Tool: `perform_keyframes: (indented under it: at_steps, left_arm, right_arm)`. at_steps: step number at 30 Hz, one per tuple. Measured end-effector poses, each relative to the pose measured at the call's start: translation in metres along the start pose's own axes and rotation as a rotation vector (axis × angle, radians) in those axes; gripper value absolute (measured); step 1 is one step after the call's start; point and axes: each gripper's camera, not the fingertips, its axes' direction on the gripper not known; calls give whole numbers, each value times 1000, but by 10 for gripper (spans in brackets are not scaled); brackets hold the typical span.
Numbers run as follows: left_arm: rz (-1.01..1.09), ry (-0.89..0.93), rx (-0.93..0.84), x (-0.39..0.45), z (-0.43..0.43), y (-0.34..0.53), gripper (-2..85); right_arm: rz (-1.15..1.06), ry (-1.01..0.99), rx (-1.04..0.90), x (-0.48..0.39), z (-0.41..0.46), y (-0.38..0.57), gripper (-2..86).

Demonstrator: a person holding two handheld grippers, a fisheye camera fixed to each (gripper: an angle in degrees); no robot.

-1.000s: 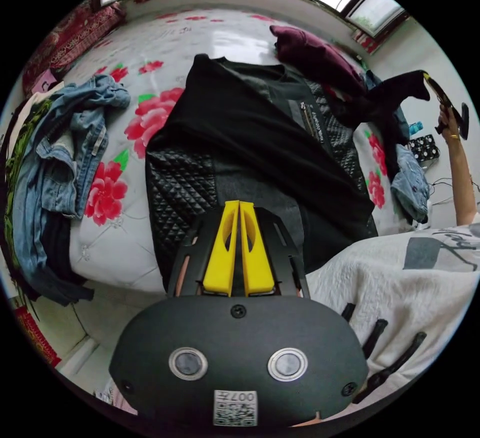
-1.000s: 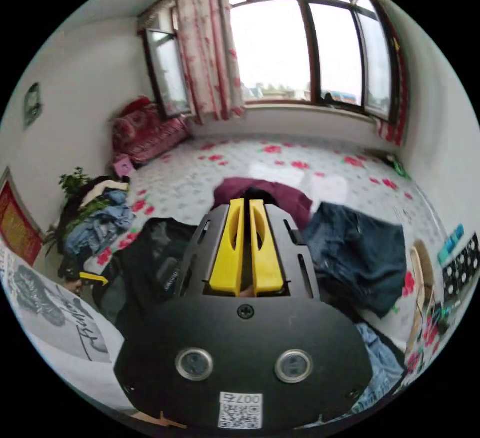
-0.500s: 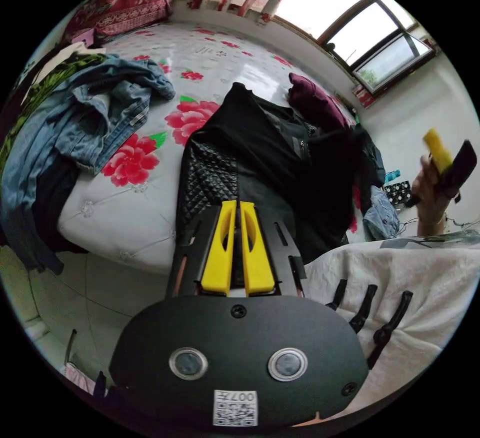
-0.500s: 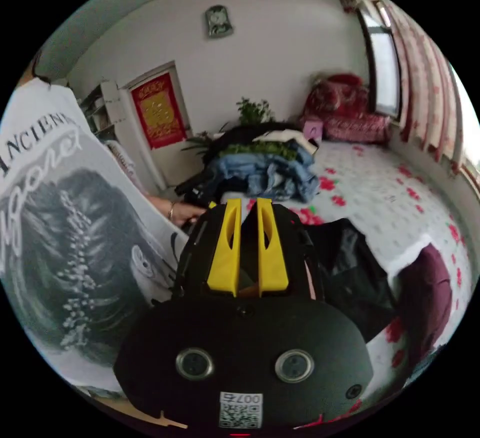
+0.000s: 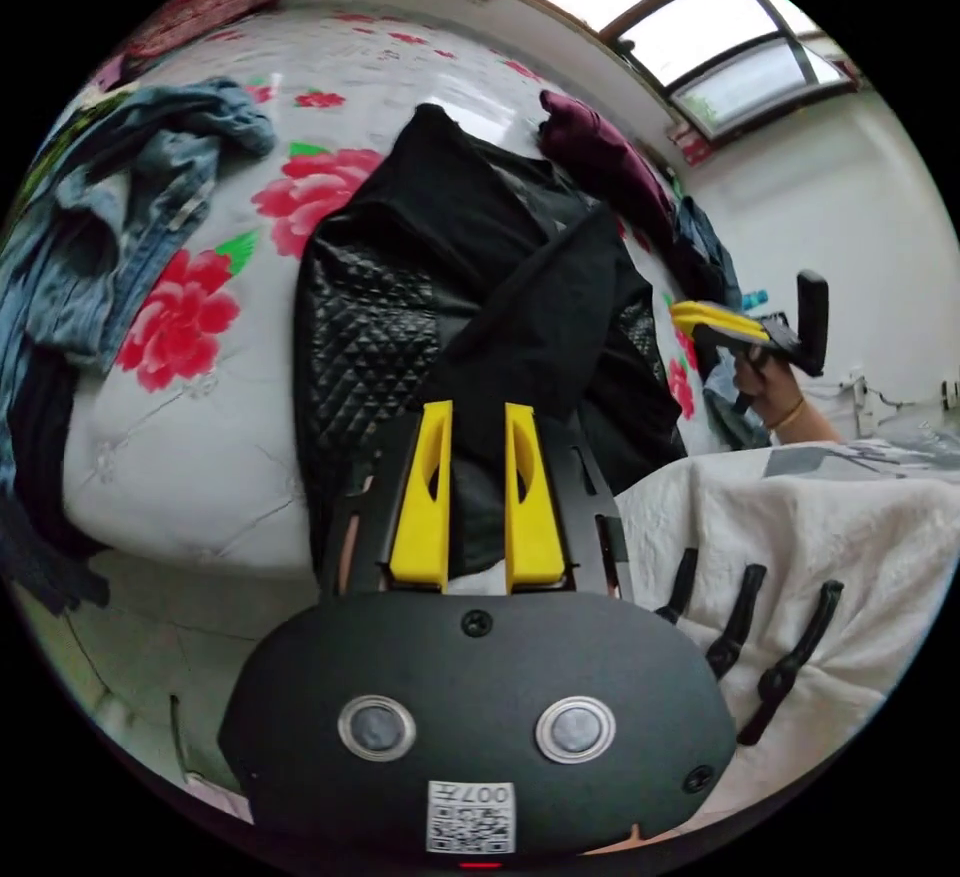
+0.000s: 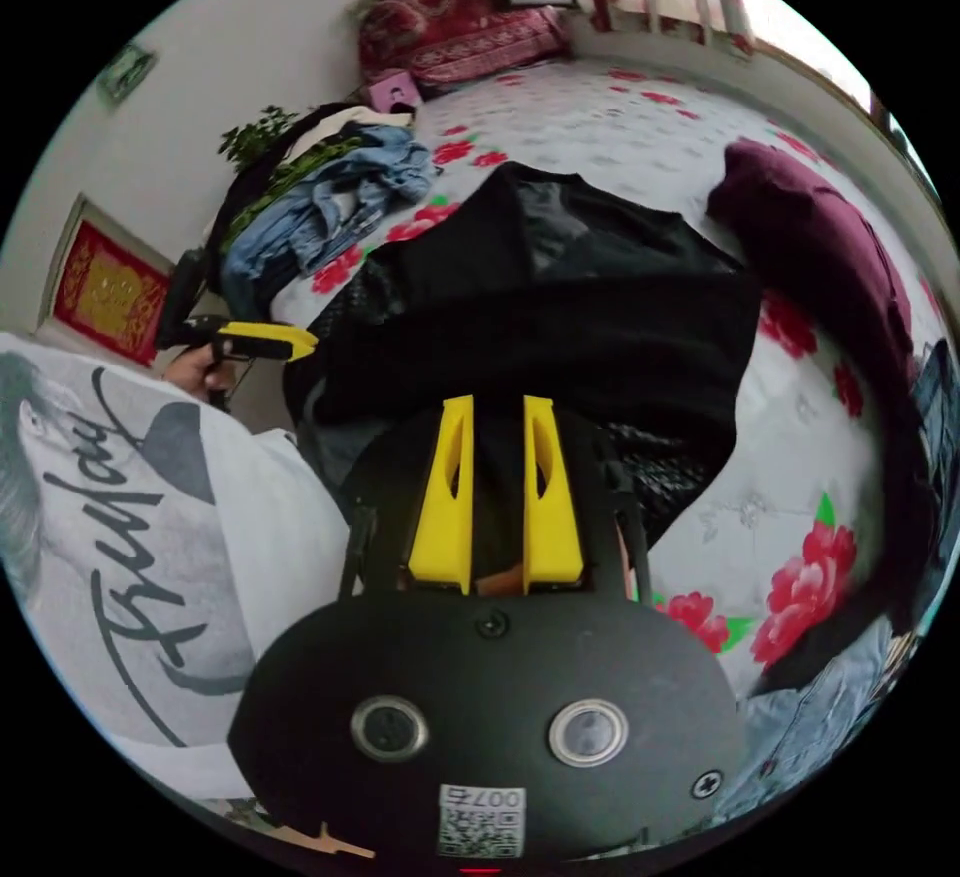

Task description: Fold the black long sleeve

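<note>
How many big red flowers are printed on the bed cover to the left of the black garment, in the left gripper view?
2. One red flower lies beside the black garment, near its top; the other red flower is lower, toward the denim pile. More may be hidden under clothes.

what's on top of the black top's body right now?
A folded-over sleeve lies across the black top, covering its right side. Quilted panels show beside it. The bed lies under the top; anything else beneath is covered.
</note>
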Motion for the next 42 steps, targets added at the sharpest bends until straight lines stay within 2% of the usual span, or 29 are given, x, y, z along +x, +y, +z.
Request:
perform_keyframes:
  at_steps: [4,7,11,12,15,19,22,25,29,33,36,37,40,42]
  left_arm:
    - [93,-139,-181,21,49,-27,45]
    - [166,-206,-204,30,57,-37,7]
    - [189,-195,-214,35,54,-41,-4]
    - [183,-191,-204,34,51,-39,-5]
    - [71,-189,-137,22,30,-20,-6]
    - [-196,-226,-37,-20,-7,37,11]
    - [-322,-219,-62,-48,-18,77,58]
    - [-336,-210,-109,-56,-16,97,85]
    - [-235,-174,-160,-45,6,87,102]
    - [-74,-205,-272,-33,31,65,83]
    - [-43,-129,-342,-41,30,58,21]
    - [-43,-90,-353,-42,28,55,13]
    - [27,-5,-353,-33,15,43,1]
    - [44,61,-308,-28,0,32,-2]
  right_arm:
    - [1,6,6,2,12,-16,47]
    - [-78,7,-23,-14,36,-34,51]
    - [-113,26,-259,-22,104,-43,57]
    - [-112,58,-142,-23,93,-39,56]
    - [-29,35,-201,-9,79,-34,57]
    - [151,-15,-36,21,24,12,58]
    - [321,13,3,46,-8,70,60]
    - [445,37,-49,60,-19,126,65]
    - [491,-2,-141,59,-14,165,70]
    - [371,-45,-264,41,13,158,63]
    - [274,110,-295,29,17,152,34]
    - [253,101,-300,29,17,151,28]
    - [257,-31,-298,39,10,144,10]
    - [268,-124,-206,55,-12,135,4]
